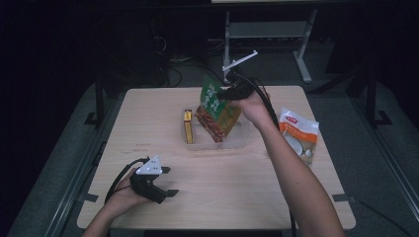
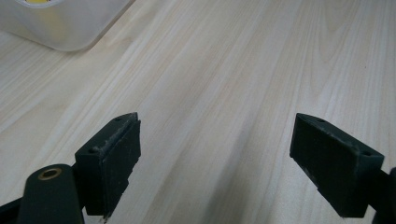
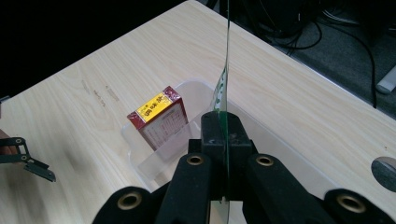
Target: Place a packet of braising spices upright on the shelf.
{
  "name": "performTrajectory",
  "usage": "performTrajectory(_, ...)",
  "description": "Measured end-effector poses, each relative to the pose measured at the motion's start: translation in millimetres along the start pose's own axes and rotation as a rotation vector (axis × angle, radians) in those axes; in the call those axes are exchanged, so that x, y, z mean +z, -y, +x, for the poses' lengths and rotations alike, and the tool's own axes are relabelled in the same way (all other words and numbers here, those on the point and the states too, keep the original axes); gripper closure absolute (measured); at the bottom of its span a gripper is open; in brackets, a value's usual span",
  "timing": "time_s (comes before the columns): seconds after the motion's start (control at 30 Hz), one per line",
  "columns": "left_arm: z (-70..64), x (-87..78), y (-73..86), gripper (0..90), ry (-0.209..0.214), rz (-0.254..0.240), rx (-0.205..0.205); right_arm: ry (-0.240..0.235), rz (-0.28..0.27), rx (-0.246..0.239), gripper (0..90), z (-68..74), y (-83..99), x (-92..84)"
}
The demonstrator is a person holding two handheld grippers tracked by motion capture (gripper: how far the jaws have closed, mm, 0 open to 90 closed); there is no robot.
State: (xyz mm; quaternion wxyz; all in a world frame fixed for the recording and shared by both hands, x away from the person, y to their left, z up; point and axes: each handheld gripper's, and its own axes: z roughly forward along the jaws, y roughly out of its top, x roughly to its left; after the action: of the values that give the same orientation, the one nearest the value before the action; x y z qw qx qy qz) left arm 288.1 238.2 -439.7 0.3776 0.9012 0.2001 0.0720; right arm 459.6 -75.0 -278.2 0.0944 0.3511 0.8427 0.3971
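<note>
My right gripper (image 1: 228, 93) is shut on the top edge of a green and red snack bag (image 1: 216, 108), which hangs over a clear plastic bin (image 1: 232, 144) at the table's middle. In the right gripper view the bag (image 3: 226, 56) runs edge-on as a thin line between the closed jaws of that gripper (image 3: 226, 128), above the bin (image 3: 154, 161). A red and yellow box (image 1: 188, 126) stands at the bin's left end, its yellow label (image 3: 156, 105) facing up. My left gripper (image 1: 169, 181) rests open on the table near the front left; its fingers (image 2: 116, 154) stand wide apart over bare wood.
A white and orange bag (image 1: 299, 134) lies near the table's right edge. The bin's corner (image 2: 60, 28) sits at the upper left in the left gripper view. A metal stand (image 1: 267, 32) and cables lie on the floor beyond the far edge.
</note>
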Motion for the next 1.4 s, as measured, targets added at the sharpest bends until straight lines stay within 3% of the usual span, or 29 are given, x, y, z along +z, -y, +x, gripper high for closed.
performTrajectory(0.6,-1.6,3.5,-0.8,15.9,0.005,0.013,0.008,0.005,0.046,-0.012,89.6,1.3,-16.3,15.2)
performTrajectory(0.93,-0.5,5.6,-0.2,15.9,0.032,0.024,-0.025,0.001,0.063,-0.026,88.0,5.5,-23.8,23.8)
performTrajectory(1.27,-2.4,8.9,-1.6,15.9,0.039,0.043,-0.004,0.006,0.075,-0.027,88.1,6.9,-30.5,26.9)
performTrajectory(1.37,-1.8,8.6,-1.4,15.9,0.038,0.047,0.004,0.01,0.076,-0.037,86.4,7.7,-31.8,27.2)
performTrajectory(1.4,-1.9,7.9,-1.0,15.9,0.036,0.042,0.003,0.004,0.076,-0.035,79.1,8.3,-31.2,25.6)
